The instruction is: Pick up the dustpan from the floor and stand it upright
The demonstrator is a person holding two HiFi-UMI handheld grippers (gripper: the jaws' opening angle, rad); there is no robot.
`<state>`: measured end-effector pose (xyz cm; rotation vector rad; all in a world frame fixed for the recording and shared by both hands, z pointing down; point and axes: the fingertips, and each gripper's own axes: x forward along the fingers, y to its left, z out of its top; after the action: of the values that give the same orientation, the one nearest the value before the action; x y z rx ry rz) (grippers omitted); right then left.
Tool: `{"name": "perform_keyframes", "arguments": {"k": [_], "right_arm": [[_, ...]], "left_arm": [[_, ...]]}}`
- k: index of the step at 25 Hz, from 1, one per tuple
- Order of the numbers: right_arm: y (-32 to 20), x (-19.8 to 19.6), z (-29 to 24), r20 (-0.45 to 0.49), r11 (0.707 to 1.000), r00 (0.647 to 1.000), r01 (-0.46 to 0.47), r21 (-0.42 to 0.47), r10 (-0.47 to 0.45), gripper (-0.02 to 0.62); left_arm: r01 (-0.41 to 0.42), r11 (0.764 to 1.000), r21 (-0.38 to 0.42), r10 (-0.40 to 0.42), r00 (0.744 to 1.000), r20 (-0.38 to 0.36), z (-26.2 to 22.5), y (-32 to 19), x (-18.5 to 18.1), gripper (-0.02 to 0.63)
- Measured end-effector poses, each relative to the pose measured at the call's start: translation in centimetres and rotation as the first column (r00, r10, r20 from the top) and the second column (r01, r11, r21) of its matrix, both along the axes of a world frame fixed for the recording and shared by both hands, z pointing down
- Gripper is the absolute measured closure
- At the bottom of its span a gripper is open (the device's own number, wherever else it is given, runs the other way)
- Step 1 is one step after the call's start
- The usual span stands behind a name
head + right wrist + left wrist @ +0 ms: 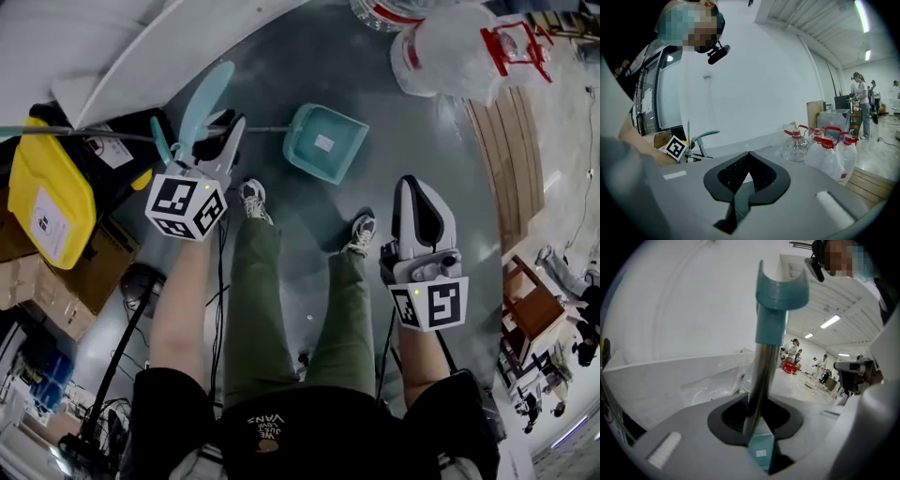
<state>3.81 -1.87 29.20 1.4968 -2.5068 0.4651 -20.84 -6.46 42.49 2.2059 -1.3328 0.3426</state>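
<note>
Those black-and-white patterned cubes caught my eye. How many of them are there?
2. The left cube sits at the back of the left gripper, the right cube at the back of the right gripper. I see no others.

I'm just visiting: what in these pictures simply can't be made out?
Head view: whether the dustpan rests on the floor or hangs clear; the steep downward look hides any gap.
Head view: print on its white label, too small.
Head view: water jugs, cut off by the top edge.
Left gripper view: most of the dustpan's pan, hidden behind the left gripper's body.
</note>
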Motion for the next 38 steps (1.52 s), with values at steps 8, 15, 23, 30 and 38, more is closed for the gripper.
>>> {"name": "perform_keyframes", "arguments": {"k": [8,15,23,30,38], "right_arm": [[-1.6,-6.8,-1.2,0.021,0.998,0.999,0.046,0.033,-0.046,0.594],[-1.4,-12.3,-0.9,0.047,0.996,0.995,0.084,0.023,-0.085,0.594],[-1.4,-16.0,0.6,0.045,0.994,0.993,0.109,0.005,-0.11,0.594],[-1.2,-18.2,2.1,0.059,0.993,0.992,0.114,-0.031,-0.112,0.594],[-1.7,-17.8,2.4,0.052,0.993,0.993,0.111,-0.034,-0.109,0.594]], "left_arm": [[0.004,1.0,0.027,-0.006,0.997,0.076,-0.8,-0.8,-7.9,0.476],[0.022,0.999,0.05,-0.028,0.991,0.13,-1.5,-1.8,-14.8,0.476],[-0.012,0.997,0.07,-0.003,0.979,0.203,-1.9,-3.5,-20.9,0.477],[-0.048,0.995,0.083,0.021,0.955,0.297,-1.9,-5.5,-25.0,0.477],[-0.105,0.989,0.107,0.06,0.932,0.357,-1.8,-6.2,-24.8,0.476]]}}
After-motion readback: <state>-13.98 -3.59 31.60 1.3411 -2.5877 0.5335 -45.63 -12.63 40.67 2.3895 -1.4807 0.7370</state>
